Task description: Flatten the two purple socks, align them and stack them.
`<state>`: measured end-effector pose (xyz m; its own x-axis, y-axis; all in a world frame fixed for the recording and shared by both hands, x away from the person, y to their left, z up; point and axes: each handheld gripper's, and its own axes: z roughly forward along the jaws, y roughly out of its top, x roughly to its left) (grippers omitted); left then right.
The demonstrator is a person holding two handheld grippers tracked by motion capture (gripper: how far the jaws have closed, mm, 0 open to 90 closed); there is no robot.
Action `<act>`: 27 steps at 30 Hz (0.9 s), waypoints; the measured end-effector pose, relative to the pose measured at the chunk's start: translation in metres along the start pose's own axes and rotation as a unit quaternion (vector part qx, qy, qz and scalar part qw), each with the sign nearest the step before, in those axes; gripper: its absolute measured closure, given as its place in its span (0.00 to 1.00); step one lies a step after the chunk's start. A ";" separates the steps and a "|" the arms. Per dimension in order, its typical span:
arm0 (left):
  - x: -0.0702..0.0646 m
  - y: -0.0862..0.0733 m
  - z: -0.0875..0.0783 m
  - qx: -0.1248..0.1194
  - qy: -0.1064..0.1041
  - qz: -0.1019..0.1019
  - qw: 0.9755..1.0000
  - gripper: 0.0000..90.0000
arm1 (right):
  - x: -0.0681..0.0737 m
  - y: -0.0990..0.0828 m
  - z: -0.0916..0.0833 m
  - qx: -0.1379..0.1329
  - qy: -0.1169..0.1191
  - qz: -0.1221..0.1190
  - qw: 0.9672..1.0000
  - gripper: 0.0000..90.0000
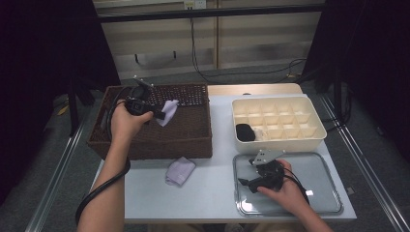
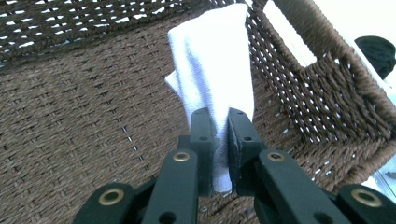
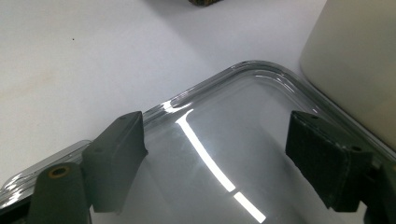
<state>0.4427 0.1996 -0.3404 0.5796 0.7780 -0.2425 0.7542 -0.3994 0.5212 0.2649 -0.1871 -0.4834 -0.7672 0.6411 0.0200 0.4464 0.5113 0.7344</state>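
White cloth (image 2: 212, 70) hangs clamped in the left gripper (image 2: 218, 135) above the wicker basket (image 1: 191, 140). We judge it light, soft and limp; a pinch at a bunched fold holds best. Right gripper (image 3: 215, 158) rests over the clear tray (image 3: 261, 88), jaws apart.

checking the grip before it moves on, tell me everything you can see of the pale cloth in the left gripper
The pale cloth is a small, soft, white to faintly lilac piece with a fine knit or terry look, bunched into loose folds. The left gripper is shut on its lower edge, both black jaws pressing it, so it stands out beyond the jaws. It is held above the floor of the brown wicker basket; whether it touches the basket cannot be told.
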 end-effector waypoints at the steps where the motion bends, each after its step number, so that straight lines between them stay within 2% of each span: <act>1: 0.000 -0.001 0.000 0.001 0.000 -0.002 1.000 0.91 | 0.000 0.000 0.000 0.000 0.000 0.000 1.000 0.22; 7: 0.001 -0.004 0.000 0.001 -0.006 -0.007 1.000 0.91 | 0.000 0.000 0.000 0.000 0.000 0.000 1.000 0.21; 11: 0.000 -0.006 -0.001 0.004 -0.010 0.000 1.000 0.91 | 0.000 0.000 0.000 0.000 0.000 -0.001 1.000 0.21; 16: -0.007 -0.009 -0.006 0.005 -0.017 0.006 1.000 0.91 | 0.000 0.000 0.000 0.000 0.000 0.001 1.000 0.21; 18: -0.009 -0.011 -0.008 0.005 -0.025 0.011 1.000 0.91 | 0.000 0.000 0.000 0.000 0.000 0.000 1.000 0.21; 21: -0.014 -0.012 -0.010 0.007 -0.024 0.020 1.000 0.91 | 0.000 0.000 0.000 0.000 0.000 0.000 1.000 0.21; 27: -0.021 -0.016 -0.014 0.010 -0.026 0.025 0.999 0.91 | 0.000 0.000 0.000 -0.001 0.000 -0.001 1.000 0.22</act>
<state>0.4145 0.1964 -0.3318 0.6313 0.7309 -0.2594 0.7296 -0.4464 0.5181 0.2647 -0.1870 -0.4834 -0.7677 0.6405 0.0180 0.4442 0.5118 0.7354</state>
